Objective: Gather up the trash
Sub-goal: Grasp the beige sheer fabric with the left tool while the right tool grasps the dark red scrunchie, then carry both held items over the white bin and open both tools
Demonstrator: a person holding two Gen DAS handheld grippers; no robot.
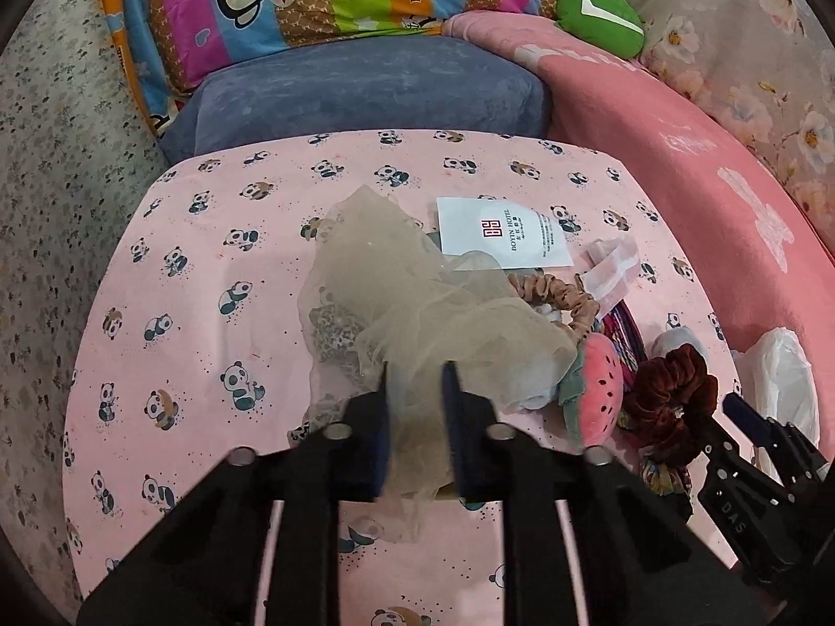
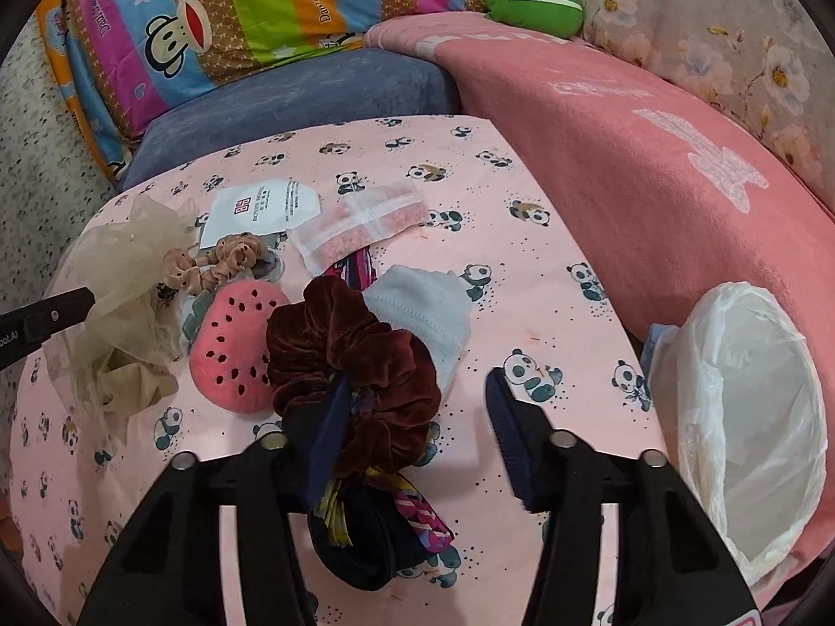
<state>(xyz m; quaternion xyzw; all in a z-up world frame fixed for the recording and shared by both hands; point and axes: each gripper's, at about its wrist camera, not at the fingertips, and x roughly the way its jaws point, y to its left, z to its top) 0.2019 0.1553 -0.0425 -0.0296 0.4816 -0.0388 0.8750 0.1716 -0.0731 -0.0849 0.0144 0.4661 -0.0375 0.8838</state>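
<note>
surface: a pink panda-print cloth [image 1: 198,271] covers the work area, with a blue cushion [image 1: 365,88] behind it and a pink blanket [image 2: 652,156] to its right.
left gripper [image 1: 417,370]: fingers drawn close, pinching the beige tulle fabric [image 1: 417,281]; the gauze bunches between the pads and trails below them.
right gripper [image 2: 417,396]: jaws partly spread over the dark red velvet scrunchie [image 2: 355,360]; the left finger lies against the scrunchie, the right finger stands apart from it over bare cloth. whether it grips i cannot tell.
pile: watermelon plush [image 2: 240,349] sits between tulle and scrunchie; a grey-blue cloth [image 2: 428,308] lies just behind the scrunchie; a tan scrunchie [image 2: 219,261] lies near the white hotel sachet [image 1: 501,229]; a clear packet of pink grains [image 2: 360,229] lies beside the sachet.
under the scrunchie: striped and dark fabric pieces [image 2: 381,532], partly hidden.
bin: white plastic-lined bin [image 2: 751,417] at the right edge of the cloth, mouth open, well apart from the pile.
</note>
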